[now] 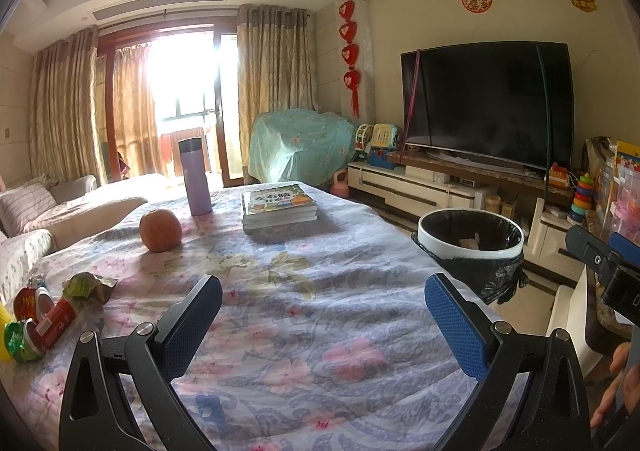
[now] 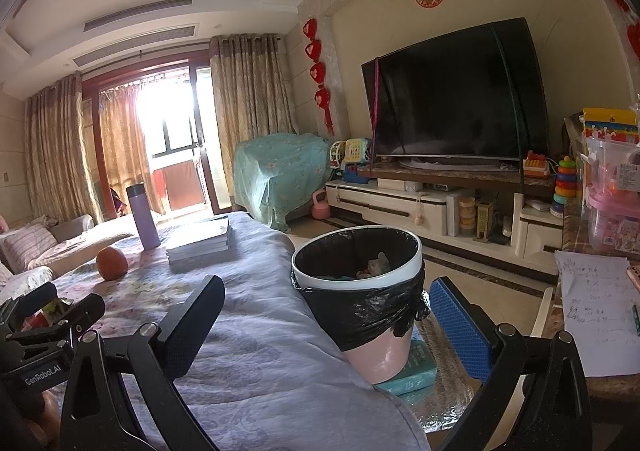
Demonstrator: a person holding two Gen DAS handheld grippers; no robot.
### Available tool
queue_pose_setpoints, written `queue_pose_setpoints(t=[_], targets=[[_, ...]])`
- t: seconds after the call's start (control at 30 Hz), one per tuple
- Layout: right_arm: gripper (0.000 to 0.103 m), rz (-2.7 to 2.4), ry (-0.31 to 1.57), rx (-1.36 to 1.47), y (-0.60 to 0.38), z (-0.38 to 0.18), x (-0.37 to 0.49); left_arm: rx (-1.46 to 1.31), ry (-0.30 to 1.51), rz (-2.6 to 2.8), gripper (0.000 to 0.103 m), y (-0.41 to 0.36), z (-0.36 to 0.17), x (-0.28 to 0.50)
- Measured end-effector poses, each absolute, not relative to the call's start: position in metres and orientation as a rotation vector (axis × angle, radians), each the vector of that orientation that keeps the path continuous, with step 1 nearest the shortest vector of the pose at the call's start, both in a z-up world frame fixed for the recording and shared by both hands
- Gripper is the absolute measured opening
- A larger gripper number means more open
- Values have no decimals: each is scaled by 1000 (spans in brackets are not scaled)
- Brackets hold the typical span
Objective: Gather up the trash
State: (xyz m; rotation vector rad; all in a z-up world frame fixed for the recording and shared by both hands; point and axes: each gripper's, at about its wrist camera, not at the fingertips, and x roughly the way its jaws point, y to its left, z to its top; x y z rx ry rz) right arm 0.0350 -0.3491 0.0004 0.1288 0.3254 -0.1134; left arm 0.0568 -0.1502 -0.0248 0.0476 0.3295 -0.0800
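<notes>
A: Where's the trash?
B: Wrappers (image 1: 40, 315) sit at nine o'clock on the floral cloth (image 1: 312, 291); the red one's long axis runs toward two o'clock, partly cropped. The bin (image 2: 356, 275) stands upright, contents unclear.
A: Tongs?
B: Left gripper (image 1: 324, 311) and right gripper (image 2: 326, 315) both gape, empty.

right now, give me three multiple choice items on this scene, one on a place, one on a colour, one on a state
1. Where does the trash bin stand?
A. on the table
B. beside the table's edge
C. under the television

2. What colour is the bottle?
A. purple
B. green
C. red

3. How is the left claw?
A. shut on a wrapper
B. shut, empty
C. open, empty

Answers: B, the bin sits off the cloth-covered table, resting on a teal box; A, its body is lilac; C, its fingers stand wide apart over bare cloth, the wrappers lying off to one side.
</notes>
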Motion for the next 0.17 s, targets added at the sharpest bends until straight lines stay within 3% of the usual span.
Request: queue_pose_setpoints(t=[0.17], targets=[[103,-103,337,132,-347,-2,37,40,336,-89,102,-148,-26,58]])
